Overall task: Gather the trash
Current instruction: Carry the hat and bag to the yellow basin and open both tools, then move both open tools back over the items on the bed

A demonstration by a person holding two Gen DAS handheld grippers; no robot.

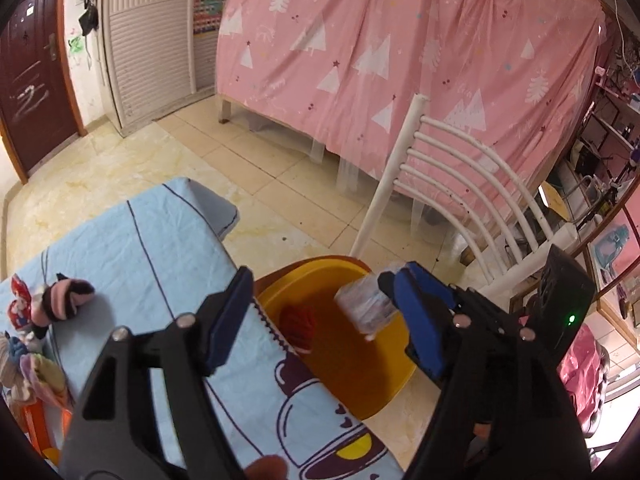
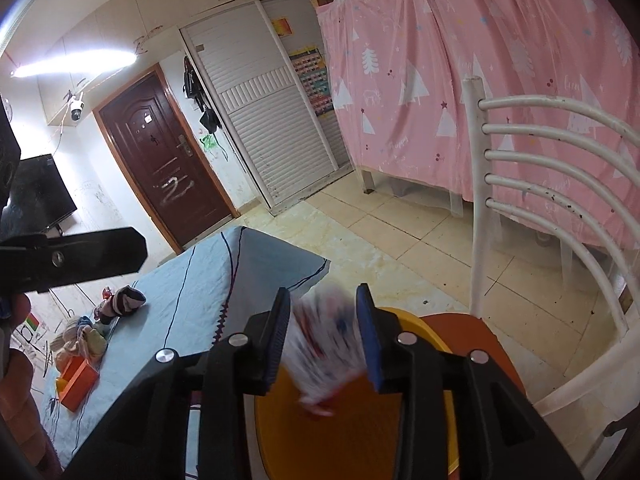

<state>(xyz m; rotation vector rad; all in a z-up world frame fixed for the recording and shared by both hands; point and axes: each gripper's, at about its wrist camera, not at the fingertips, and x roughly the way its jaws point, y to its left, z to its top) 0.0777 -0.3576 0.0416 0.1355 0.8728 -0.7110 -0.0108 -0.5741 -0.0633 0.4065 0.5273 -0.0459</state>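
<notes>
The right gripper (image 2: pixel 323 336) fills the near view, its jaws clamped on a crinkled plastic wrapper (image 2: pixel 326 348), blurred, held over the yellow basin (image 1: pixel 360 360) on the orange chair seat (image 2: pixel 472 328), probably so the trash can drop in. A red item (image 1: pixel 298 322) already lies in the basin. The left gripper (image 1: pixel 320 320) hangs empty, jaws apart, above the surface (image 1: pixel 160 264) at its edge beside the basin. More small items (image 1: pixel 66 300) sit toward the surface's left edge.

wrapper (image 2: pixel 326 344) motion-blurred — print unreadable, basin (image 2: pixel 352 440) cut off below
</notes>
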